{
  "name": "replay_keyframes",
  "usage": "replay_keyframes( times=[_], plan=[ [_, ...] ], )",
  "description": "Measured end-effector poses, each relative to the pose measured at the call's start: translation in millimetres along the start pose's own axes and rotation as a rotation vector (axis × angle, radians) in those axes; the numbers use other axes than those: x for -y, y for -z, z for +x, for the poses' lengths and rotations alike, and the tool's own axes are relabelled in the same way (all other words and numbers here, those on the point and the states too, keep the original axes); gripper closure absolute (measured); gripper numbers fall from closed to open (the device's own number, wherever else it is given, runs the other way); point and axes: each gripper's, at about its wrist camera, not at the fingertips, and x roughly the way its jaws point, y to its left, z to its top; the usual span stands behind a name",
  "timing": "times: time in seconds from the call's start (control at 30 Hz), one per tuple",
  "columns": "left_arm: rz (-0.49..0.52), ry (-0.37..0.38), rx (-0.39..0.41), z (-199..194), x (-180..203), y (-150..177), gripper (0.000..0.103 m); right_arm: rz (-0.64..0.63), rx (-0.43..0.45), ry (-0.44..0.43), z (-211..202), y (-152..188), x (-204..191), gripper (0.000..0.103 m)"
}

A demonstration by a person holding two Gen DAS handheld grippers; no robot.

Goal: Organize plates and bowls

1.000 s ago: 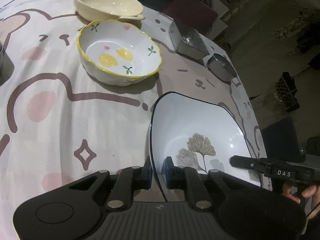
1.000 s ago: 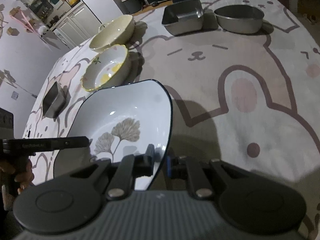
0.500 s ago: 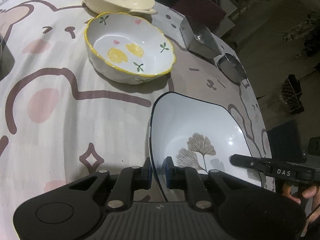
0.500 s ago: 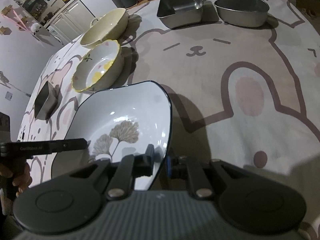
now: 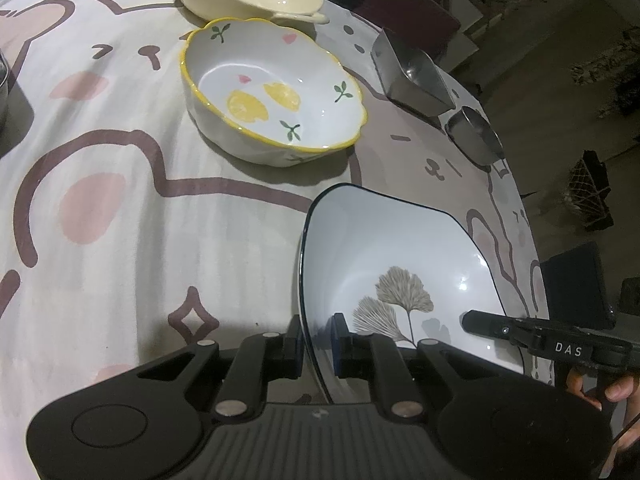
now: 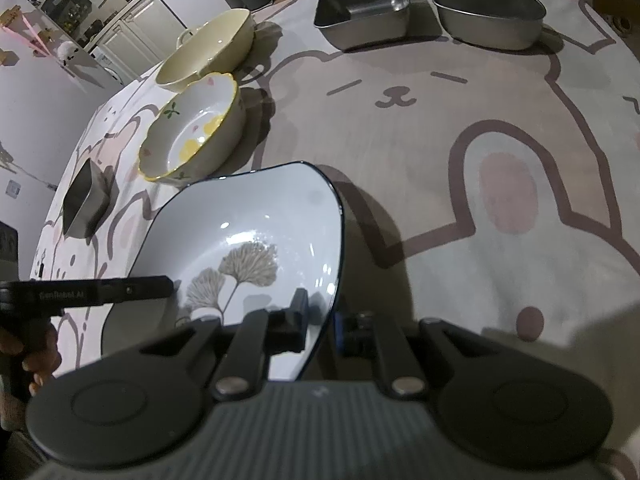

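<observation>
Left wrist view: the left gripper is clamped narrow on the near rim of the leaf plate; compared with a second ago the lemon bowl looks bigger and nearer, so I'd guess the plate is getting carried over to stack with it; gripper angles steeply down at the tablecloth.

Right wrist view: the right gripper pinches the opposite rim of the plate, jaws barely apart; plate hangs just short of the bowl; the cream dish sits behind.
</observation>
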Motion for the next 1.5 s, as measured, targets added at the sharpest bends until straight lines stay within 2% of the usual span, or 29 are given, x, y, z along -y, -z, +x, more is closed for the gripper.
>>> replay_keyframes(
  times=[0.37,0.53,1.0,1.07,1.13,1.17,1.2,1.23,1.27,1.37,1.43,1.5],
  plan=[
    [0.004,-0.018,-0.034,4.2,-1.1,2.6,0.089,-0.014,-0.033,0.013,6.2,-0.3,-3.0,0.086],
    [0.02,-0.028,-0.041,5.5,-0.7,4.2,0.091,-0.044,-0.062,0.055,12.0,2.6,-6.0,0.087],
    [0.019,-0.026,-0.04,4.7,0.2,3.6,0.091,-0.032,-0.077,0.052,12.4,2.2,-4.2,0.086],
    [0.026,-0.032,-0.032,2.0,1.6,3.5,0.089,-0.011,-0.073,0.041,12.1,2.8,-1.2,0.086],
    [0.029,-0.037,-0.021,-2.3,2.4,3.6,0.073,0.005,-0.06,0.034,10.6,3.7,2.1,0.085],
    [0.033,-0.041,-0.015,-5.0,2.9,3.8,0.068,0.003,-0.061,0.033,9.2,4.3,4.6,0.08],
    [0.041,-0.043,-0.01,-7.7,3.8,4.3,0.064,0.003,-0.06,0.036,8.4,5.0,5.4,0.074],
    [0.049,-0.044,-0.008,-10.0,4.4,5.2,0.061,0.008,-0.058,0.043,7.0,5.9,6.3,0.06],
    [0.057,-0.043,-0.009,-12.0,5.3,6.1,0.059,0.012,-0.053,0.051,4.9,7.1,7.0,0.052],
    [0.078,-0.052,-0.003,-18.0,8.3,10.3,0.041,0.011,-0.026,0.055,-3.3,10.7,8.0,0.048],
    [0.089,-0.064,0.011,-22.6,9.9,13.2,0.023,0.019,-0.004,0.048,-10.5,13.5,8.8,0.044],
    [0.097,-0.07,0.024,-28.3,12.4,15.3,0.019,0.015,0.013,0.053,-16.6,15.5,7.2,0.041]
  ],
)
